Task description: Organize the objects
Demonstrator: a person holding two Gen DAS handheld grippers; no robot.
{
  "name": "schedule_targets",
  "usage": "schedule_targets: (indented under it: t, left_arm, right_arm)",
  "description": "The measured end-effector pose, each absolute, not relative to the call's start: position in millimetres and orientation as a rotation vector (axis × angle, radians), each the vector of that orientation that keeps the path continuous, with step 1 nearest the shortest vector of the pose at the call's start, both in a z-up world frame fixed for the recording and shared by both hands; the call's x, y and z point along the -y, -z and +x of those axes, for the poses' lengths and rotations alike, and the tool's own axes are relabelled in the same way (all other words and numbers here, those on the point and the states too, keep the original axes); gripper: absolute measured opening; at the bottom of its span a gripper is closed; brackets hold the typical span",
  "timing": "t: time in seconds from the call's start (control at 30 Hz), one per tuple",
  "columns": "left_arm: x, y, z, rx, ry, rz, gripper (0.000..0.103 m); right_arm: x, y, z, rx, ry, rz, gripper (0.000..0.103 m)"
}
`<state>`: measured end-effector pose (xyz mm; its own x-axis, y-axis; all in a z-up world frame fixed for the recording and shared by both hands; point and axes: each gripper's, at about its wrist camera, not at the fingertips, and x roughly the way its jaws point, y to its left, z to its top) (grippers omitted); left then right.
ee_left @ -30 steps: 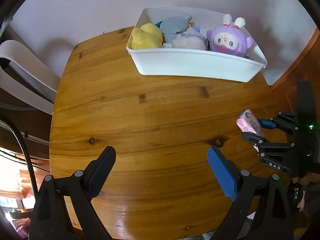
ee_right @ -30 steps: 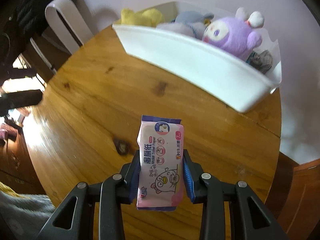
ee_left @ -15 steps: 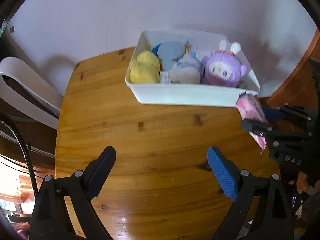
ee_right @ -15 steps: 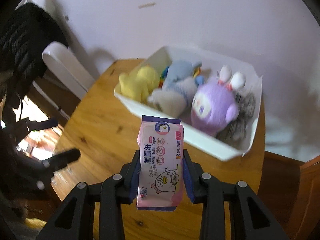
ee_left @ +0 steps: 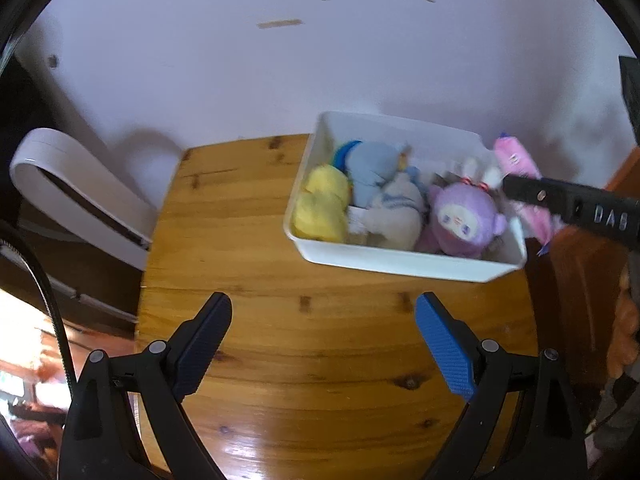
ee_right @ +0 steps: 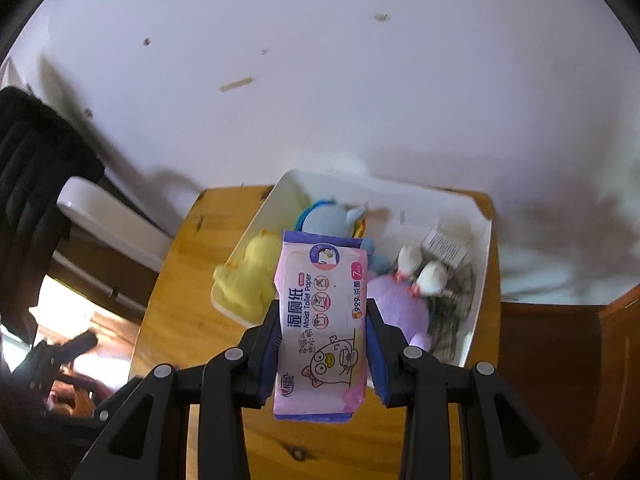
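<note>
My right gripper (ee_right: pixel 322 344) is shut on a pink wet-wipe pack (ee_right: pixel 322 316) and holds it in the air above the white bin (ee_right: pixel 482 280). The bin holds a yellow plush (ee_right: pixel 248 276), a blue plush (ee_right: pixel 326 218) and a purple bunny plush (ee_right: pixel 400 304). In the left wrist view the pack (ee_left: pixel 516 160) and the right gripper's arm (ee_left: pixel 576 206) hang over the right end of the bin (ee_left: pixel 400 262). My left gripper (ee_left: pixel 322 344) is open and empty, well above the wooden table (ee_left: pixel 280 360).
A white chair back (ee_left: pixel 76 188) stands at the table's left edge. A white wall (ee_left: pixel 280 60) rises right behind the bin. Wooden furniture (ee_right: pixel 568 360) lies to the right of the table. A striped grey item (ee_right: pixel 456 304) lies in the bin's right end.
Both grippers have risen, so the table and bin look smaller. The right gripper has carried the pack from over the table's front right to above the bin.
</note>
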<state>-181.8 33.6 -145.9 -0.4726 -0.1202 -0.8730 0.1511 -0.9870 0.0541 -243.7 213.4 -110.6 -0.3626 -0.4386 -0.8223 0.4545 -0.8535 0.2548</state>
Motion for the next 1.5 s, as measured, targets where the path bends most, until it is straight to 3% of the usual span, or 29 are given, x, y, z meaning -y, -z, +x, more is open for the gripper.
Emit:
schedule_targets:
  t: [0.6, 0.8, 1.4, 1.5]
  left_arm:
    - [-36.3, 127.2, -191.4, -0.107, 2.617, 1.514, 0.095]
    - [-43.2, 127.8, -187.8, -0.059, 2.622, 1.538, 0.096]
    - [-37.1, 102.9, -147.0, -0.053, 2.664, 1.482, 0.097]
    - [-34.3, 96.1, -136.5, -0.048, 2.677, 1.47, 0.097]
  right_arm:
    - [-191.0, 100.0, -295.9, -0.144, 2.417, 1.318, 0.042]
    - [-191.9, 95.8, -289.2, -0.165, 2.448, 1.309, 0.064]
    - [-193.4, 62.6, -204.2, -0.18, 2.463, 1.309, 0.065]
    - [-195.7, 57.5, -182.5, -0.162, 2.468, 1.332, 0.069]
